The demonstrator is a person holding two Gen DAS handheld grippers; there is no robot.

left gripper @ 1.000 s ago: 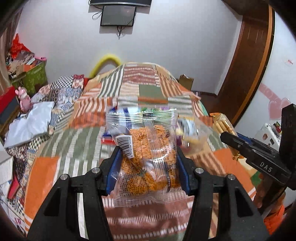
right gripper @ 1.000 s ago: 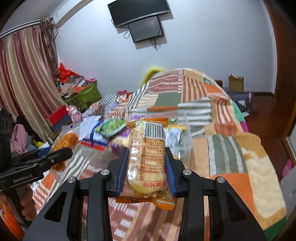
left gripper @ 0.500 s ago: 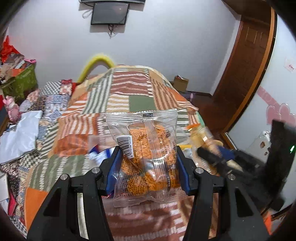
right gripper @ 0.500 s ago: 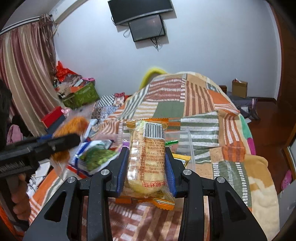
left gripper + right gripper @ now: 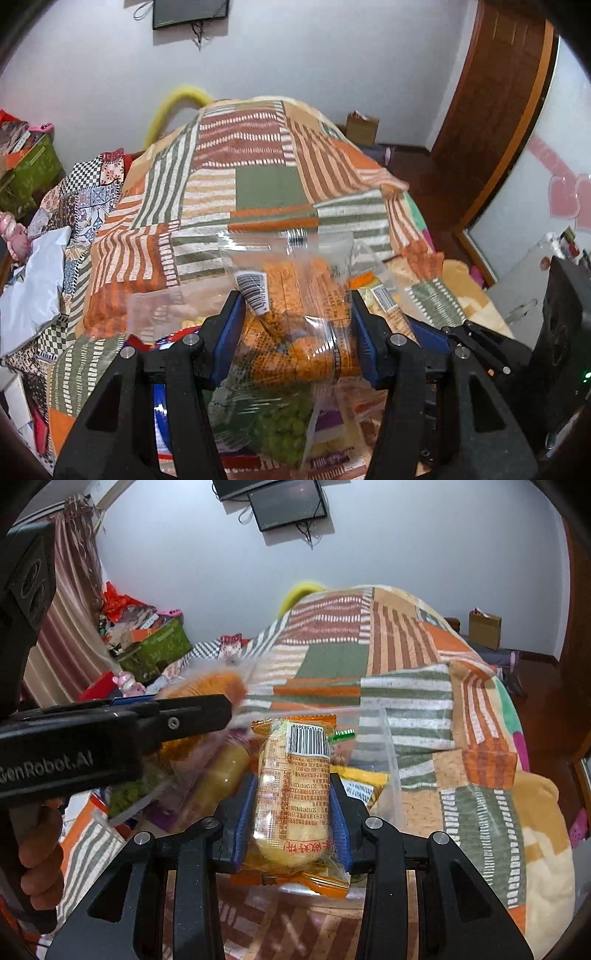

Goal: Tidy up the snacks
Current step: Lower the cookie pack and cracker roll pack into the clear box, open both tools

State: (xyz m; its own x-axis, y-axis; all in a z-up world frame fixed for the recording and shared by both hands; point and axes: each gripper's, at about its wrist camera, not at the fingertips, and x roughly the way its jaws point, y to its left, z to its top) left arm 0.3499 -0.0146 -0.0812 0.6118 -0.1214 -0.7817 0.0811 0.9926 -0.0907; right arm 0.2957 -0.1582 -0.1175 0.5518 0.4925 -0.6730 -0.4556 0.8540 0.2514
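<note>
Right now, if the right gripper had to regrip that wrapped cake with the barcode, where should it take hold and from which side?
Grip the cake packet across its plump middle, as the right gripper does now, coming from the crimped orange bottom end. The packet is long and narrow, so its two long sides suit the jaws; the flat end seals would likely slip or crumple.

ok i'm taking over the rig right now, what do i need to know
Left gripper: shut on a clear bag of orange snacks.
Right gripper: shut on a wrapped yellow cake.
Both are held above the clear plastic box on the patchwork blanket; the box already holds a yellow packet. A green snack bag lies below the left gripper.
Done: both packs picked up.
Left: probably set both down in the box.
</note>
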